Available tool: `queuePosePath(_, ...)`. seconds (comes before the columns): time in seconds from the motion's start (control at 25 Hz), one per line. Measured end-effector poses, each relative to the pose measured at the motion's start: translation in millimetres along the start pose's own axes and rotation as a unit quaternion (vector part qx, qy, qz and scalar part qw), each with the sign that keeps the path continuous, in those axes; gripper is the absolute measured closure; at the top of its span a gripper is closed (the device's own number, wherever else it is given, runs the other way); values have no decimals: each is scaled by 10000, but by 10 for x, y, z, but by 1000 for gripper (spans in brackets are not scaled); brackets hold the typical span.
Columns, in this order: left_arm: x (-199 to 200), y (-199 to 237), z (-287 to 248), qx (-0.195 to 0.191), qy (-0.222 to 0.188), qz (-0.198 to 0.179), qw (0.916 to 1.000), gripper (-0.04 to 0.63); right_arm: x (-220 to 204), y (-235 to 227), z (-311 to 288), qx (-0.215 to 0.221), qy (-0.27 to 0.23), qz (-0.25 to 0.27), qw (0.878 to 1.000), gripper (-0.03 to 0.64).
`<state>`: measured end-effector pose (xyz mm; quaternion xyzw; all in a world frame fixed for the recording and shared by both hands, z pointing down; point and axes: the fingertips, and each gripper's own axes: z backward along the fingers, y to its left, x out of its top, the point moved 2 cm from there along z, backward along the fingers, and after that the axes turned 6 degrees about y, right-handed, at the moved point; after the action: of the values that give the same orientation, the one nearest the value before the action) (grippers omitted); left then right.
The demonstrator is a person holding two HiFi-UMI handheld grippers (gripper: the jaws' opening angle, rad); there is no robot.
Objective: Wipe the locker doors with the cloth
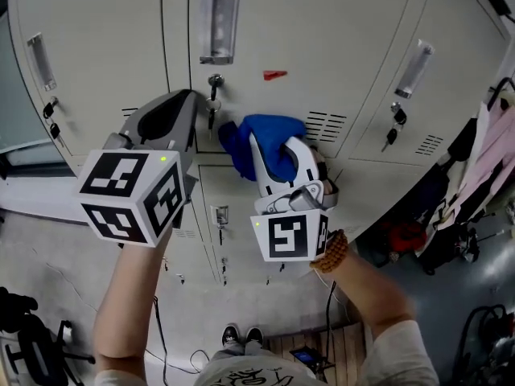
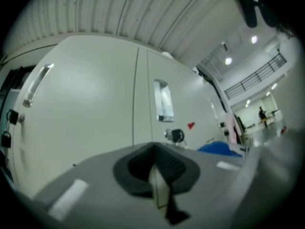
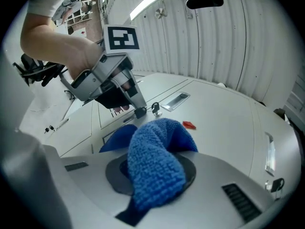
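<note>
My right gripper (image 1: 272,163) is clamped on the blue cloth (image 1: 269,135), which bunches out between its jaws at the locker door (image 1: 338,30), just beside the keyed lock (image 1: 215,81). My left gripper (image 1: 179,107) has its jaws closed together on nothing, near that lock.

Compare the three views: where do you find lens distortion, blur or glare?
Head view: sharp, evenly lit, but the locker doors bow into curves. Left gripper view: fisheye with dark corners, the left tool smeared soft, ceiling lamps flaring. Right gripper view: fisheye too, cloth crisp, strip light blown out.
</note>
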<state>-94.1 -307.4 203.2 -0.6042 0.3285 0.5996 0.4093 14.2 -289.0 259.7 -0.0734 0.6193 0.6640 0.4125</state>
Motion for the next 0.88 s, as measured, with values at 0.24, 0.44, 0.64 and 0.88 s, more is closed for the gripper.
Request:
queuePosePath(0.24, 158, 57, 62, 224, -101, -163, 9996, 592, 163, -420, -13, -316, -142, 55, 9994, 594)
queuePosePath(0.44, 604, 21, 177, 333, -466, -482, 9972, 592, 426, -721, -93, -392, -265, 114, 9988, 594)
queuePosePath(0.64, 936, -127, 197, 204, -726, -678, 9948, 592, 517, -773, -123, -196, -305, 163, 9992, 594)
queuePosePath(0.88, 1058, -236, 95, 35, -785, -742, 9941, 592, 647, -911, -188, -251, -509, 32, 9984, 594)
